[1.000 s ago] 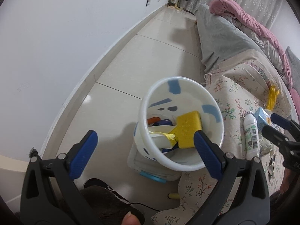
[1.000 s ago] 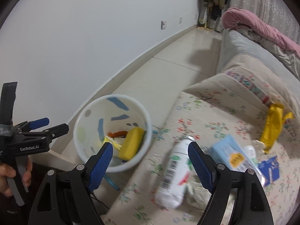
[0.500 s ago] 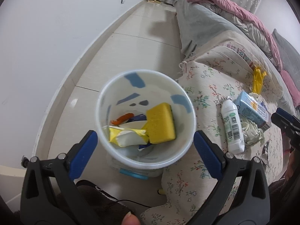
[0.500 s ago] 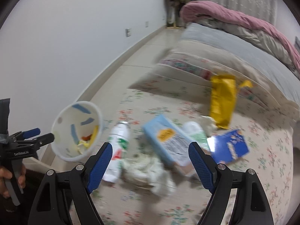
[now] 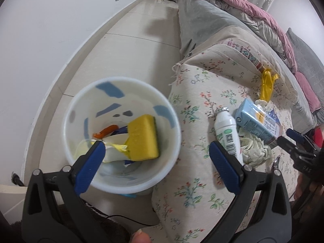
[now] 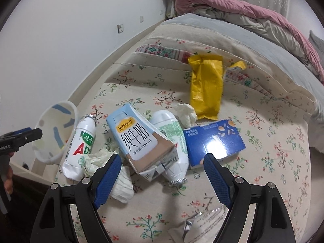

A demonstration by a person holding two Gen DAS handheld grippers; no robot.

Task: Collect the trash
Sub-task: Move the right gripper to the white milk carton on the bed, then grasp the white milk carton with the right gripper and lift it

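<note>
A white trash bin [image 5: 172,158] with blue patches stands on the floor beside the floral sofa cushion [image 5: 192,182]. In it lie a yellow sponge [image 5: 142,137] and wrappers. My left gripper [image 5: 156,154] hovers open over the bin's near rim, holding nothing. On the cushion lies a heap of trash: a light blue milk carton [image 6: 139,133], a white bottle [image 6: 81,143], a second bottle [image 6: 172,133], a dark blue box [image 6: 214,141], a yellow wrapper [image 6: 206,89] and crumpled tissues [image 6: 186,113]. My right gripper [image 6: 162,160] is open just above the carton's near end, apart from it.
A silver wrapper [image 6: 202,224] lies on the cushion near the front. Grey and pink blankets [image 6: 253,16] are piled behind the heap. A white wall [image 5: 50,30] and a tiled floor [image 5: 131,50] run past the bin. A person's hand [image 6: 7,174] holds the left gripper.
My right gripper swung away from the bin and now sits over the trash heap on the cushion. My left gripper shifted towards the sofa, so the bin sits further left in its view.
</note>
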